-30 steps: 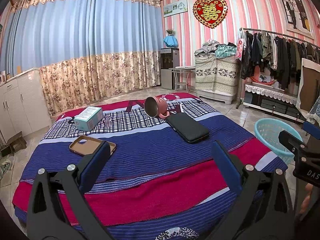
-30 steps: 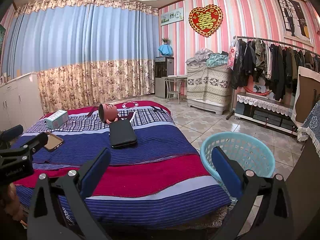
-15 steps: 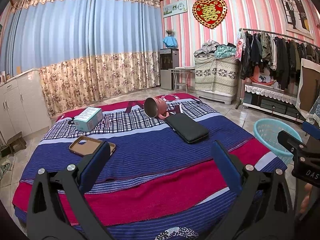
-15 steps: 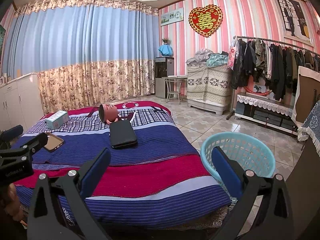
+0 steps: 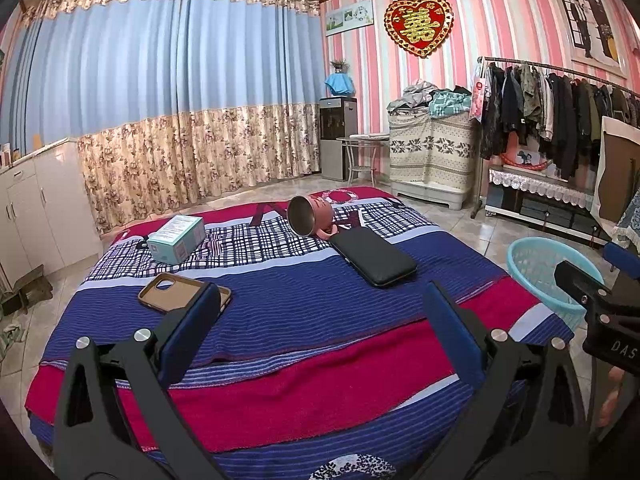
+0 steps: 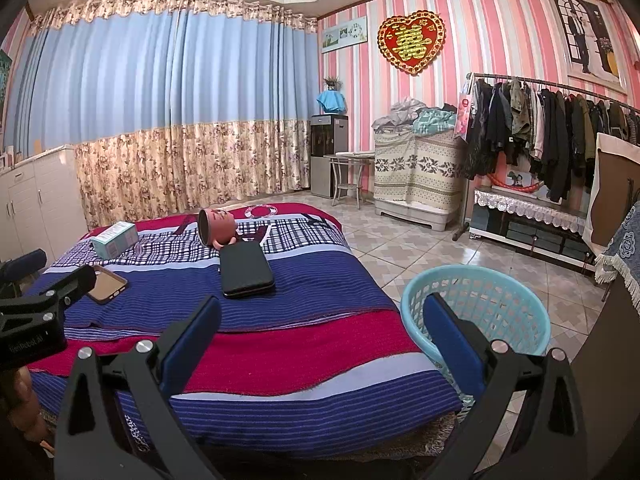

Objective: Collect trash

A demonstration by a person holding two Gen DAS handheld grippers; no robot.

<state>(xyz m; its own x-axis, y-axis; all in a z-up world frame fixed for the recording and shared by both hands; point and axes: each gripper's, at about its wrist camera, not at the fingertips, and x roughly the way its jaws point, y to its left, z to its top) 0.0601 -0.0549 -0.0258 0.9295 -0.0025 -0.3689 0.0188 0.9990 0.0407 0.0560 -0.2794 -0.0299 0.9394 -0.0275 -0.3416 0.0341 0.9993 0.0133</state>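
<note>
Both claws we hold stand spread wide with nothing between the blue pads: the left claw (image 5: 320,320) fills the bottom of its frame above the bed (image 5: 304,344), and the right claw (image 6: 320,328) sits low in its own frame, its right-hand pad in front of the light blue basket (image 6: 500,304). That basket stands on the tiled floor just beside the bed's edge, at lower right of the right wrist view. On the striped cover we see four things: a pale green box (image 5: 176,239) at centre left, a brown phone case (image 5: 172,293) below it, a pink cup (image 5: 309,220) tipped on its side at centre, and a black pouch (image 5: 374,255) touching the cup.
</note>
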